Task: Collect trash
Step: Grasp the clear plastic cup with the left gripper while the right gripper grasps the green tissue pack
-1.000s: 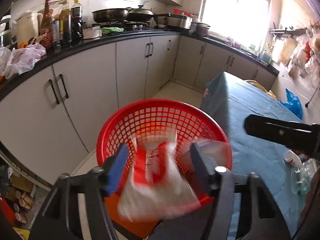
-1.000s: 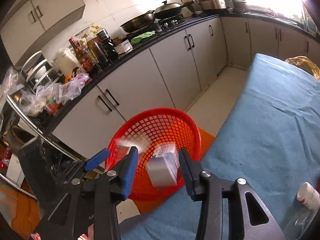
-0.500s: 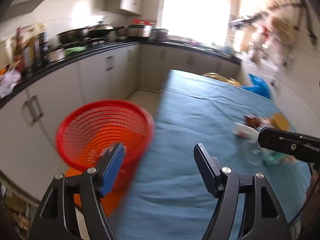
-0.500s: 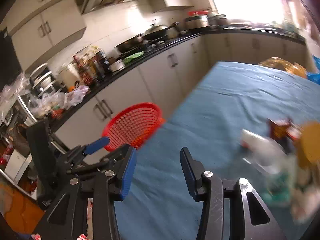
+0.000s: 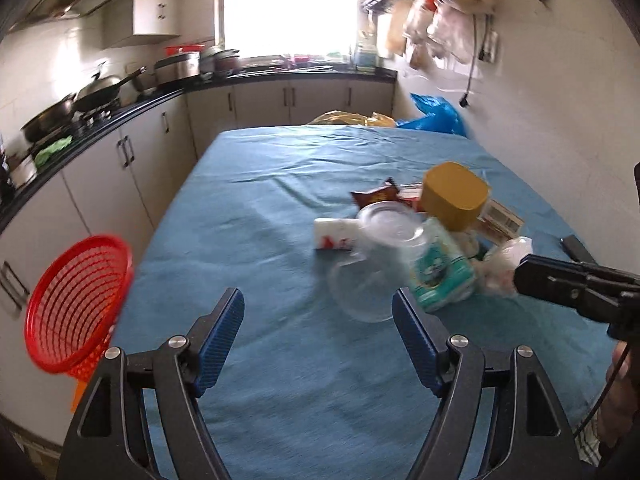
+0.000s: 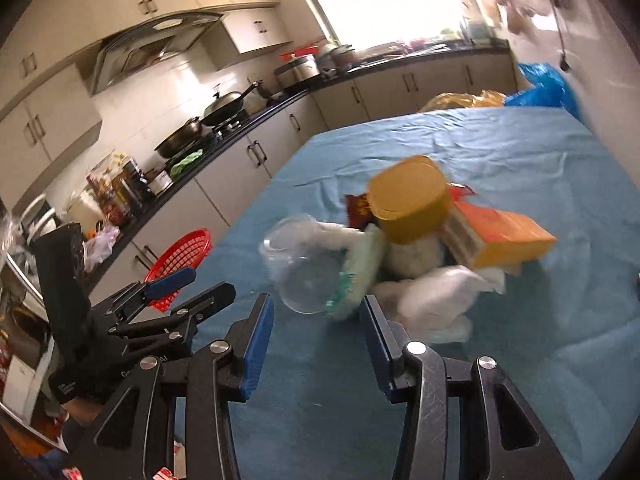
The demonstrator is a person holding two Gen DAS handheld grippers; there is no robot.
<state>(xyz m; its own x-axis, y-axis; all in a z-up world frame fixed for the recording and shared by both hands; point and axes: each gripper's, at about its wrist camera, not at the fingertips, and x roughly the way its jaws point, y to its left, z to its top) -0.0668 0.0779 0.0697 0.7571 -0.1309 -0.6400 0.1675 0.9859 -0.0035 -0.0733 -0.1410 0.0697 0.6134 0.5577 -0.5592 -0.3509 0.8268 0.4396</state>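
A pile of trash lies on the blue tablecloth (image 5: 280, 200): a clear plastic cup (image 5: 372, 268) on its side, a green-and-white packet (image 5: 440, 272), a jar with a tan lid (image 5: 456, 196), a white-and-red wrapper (image 5: 334, 234), a dark snack bag (image 5: 376, 196) and a crumpled white bag (image 6: 436, 300). An orange carton (image 6: 504, 236) lies behind. My left gripper (image 5: 318, 320) is open and empty just short of the cup. My right gripper (image 6: 318, 322) is open and empty in front of the cup (image 6: 300, 268) and packet (image 6: 358, 276). The red mesh basket (image 5: 76, 304) stands off the table's left edge.
Kitchen counters with pans (image 5: 80, 100) run along the left and back. A blue plastic bag (image 5: 436, 114) and a yellow bag (image 5: 348, 118) sit beyond the table's far end. The wall is close on the right.
Both grippers let their trash drop into the red basket, then swung right from the basket to the pile on the table. Both are now empty.
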